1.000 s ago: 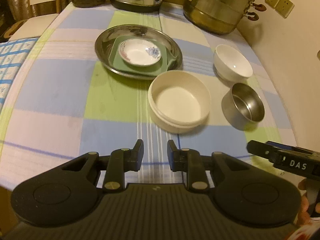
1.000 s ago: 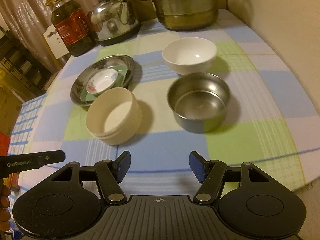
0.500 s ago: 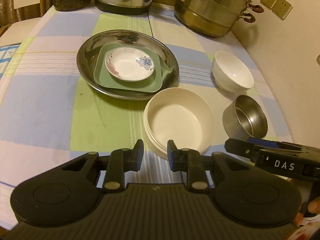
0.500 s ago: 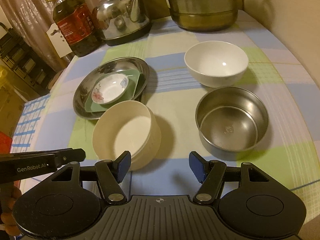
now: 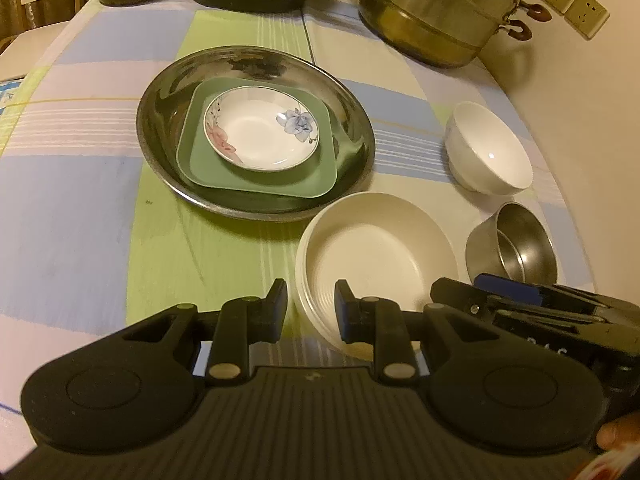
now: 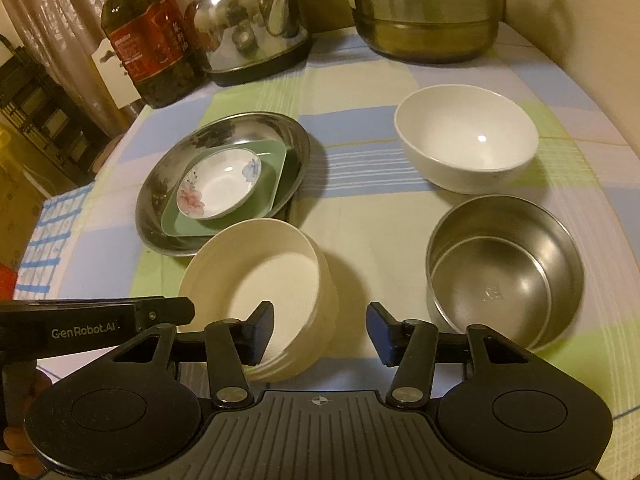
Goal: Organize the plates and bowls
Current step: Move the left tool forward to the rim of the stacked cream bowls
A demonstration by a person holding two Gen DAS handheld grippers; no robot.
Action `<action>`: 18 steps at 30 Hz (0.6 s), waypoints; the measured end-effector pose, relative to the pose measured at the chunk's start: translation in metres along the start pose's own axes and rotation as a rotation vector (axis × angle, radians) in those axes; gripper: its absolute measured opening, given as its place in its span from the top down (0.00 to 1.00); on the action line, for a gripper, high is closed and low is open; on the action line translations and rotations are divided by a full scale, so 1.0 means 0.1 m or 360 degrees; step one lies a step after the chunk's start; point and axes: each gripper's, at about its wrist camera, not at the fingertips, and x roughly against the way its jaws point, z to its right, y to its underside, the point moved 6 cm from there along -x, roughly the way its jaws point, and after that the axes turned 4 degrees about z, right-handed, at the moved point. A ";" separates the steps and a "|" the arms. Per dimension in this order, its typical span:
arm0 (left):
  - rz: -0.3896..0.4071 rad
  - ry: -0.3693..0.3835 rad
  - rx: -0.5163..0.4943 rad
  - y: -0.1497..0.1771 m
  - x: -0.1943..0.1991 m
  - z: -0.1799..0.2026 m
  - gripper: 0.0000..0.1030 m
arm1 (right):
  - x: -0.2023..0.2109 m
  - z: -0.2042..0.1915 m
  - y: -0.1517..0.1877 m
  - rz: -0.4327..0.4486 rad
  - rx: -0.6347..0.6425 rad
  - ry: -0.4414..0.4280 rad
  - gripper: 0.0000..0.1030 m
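Both grippers hang over the checked blue, green and white tablecloth [image 5: 100, 208], aimed down at the dishes. In the left wrist view the left gripper [image 5: 311, 305] sits at the bottom centre, jaws set narrowly apart and clamped on nothing, straddling the near rim of the round cream ribbed bowl [image 5: 376, 256] with one finger outside the wall and one over the inside; whether a pad touches the rim I cannot tell. In the right wrist view the right gripper [image 6: 320, 330] is at the bottom centre, jaws closing, the bowl's right wall [image 6: 320, 280] between them, its left finger over the inside, nothing pressed yet. Centre of the left view: a wide round steel plate [image 5: 168, 92] holds a square green plate [image 5: 200, 168], and on that a small white saucer with painted flowers [image 5: 262, 132]. At the right edge, a deep white ceramic bowl [image 5: 488, 152] stands just above a steel bowl [image 5: 516, 240], beside the cream one. Along the top of the right view: a dark oil bottle with a red label [image 6: 148, 40], a shiny steel kettle [image 6: 252, 20] and a stacked steel steamer pot [image 6: 424, 12].
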 end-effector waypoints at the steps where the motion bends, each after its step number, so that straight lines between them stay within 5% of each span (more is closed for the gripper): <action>1: -0.0002 -0.0002 -0.0001 -0.01 -0.02 0.00 0.78 | -0.02 0.00 0.00 -0.0003 0.0003 0.0003 0.51; 18: -0.0051 0.0000 -0.0046 -0.03 -0.21 -0.02 0.81 | -0.24 -0.01 0.01 -0.0051 0.0046 0.0042 0.79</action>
